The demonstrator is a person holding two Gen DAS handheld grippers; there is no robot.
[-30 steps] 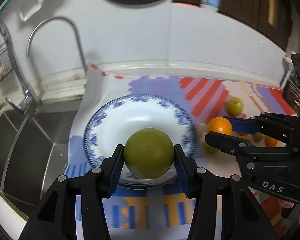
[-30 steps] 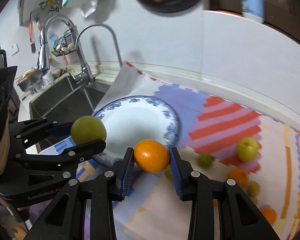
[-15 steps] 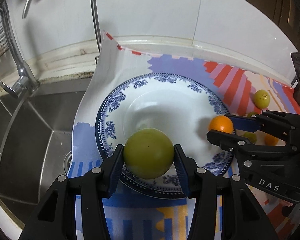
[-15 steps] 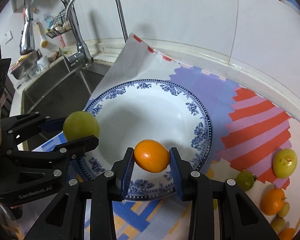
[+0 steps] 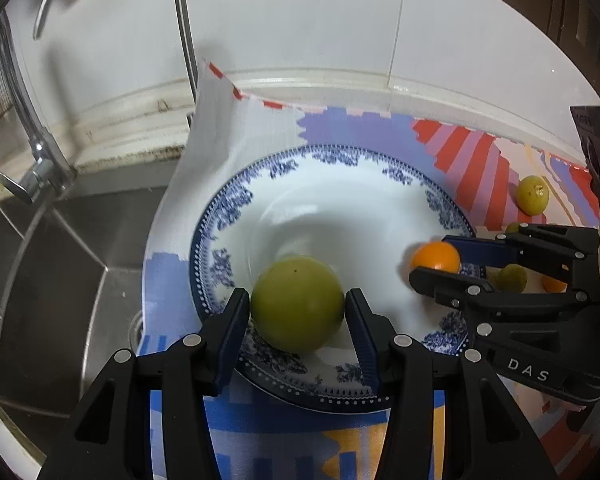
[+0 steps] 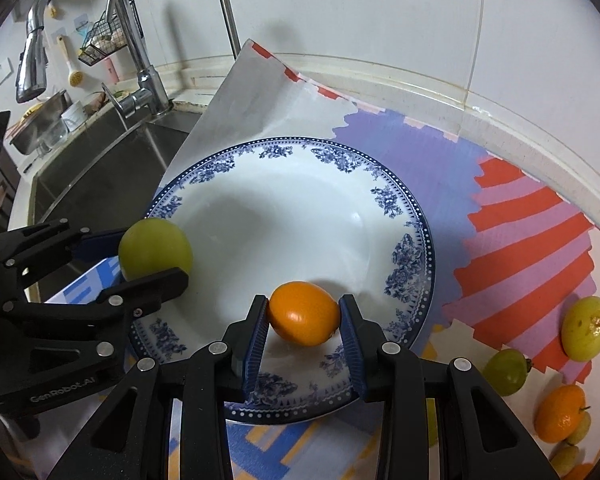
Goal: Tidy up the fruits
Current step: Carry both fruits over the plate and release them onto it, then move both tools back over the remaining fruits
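Note:
My left gripper is shut on a big green fruit and holds it low over the near left part of the blue-patterned white plate. My right gripper is shut on a small orange fruit, low over the plate's near right part. Whether either fruit touches the plate I cannot tell. Each gripper shows in the other's view: the right one and the left one.
The plate lies on a colourful mat. Loose fruits lie right of it: a yellow-green one, a green one, an orange one. A steel sink and tap are to the left; the tiled wall is behind.
Both grippers have moved forward and down over the plate, each still holding its fruit. The plate now looks larger and closer.

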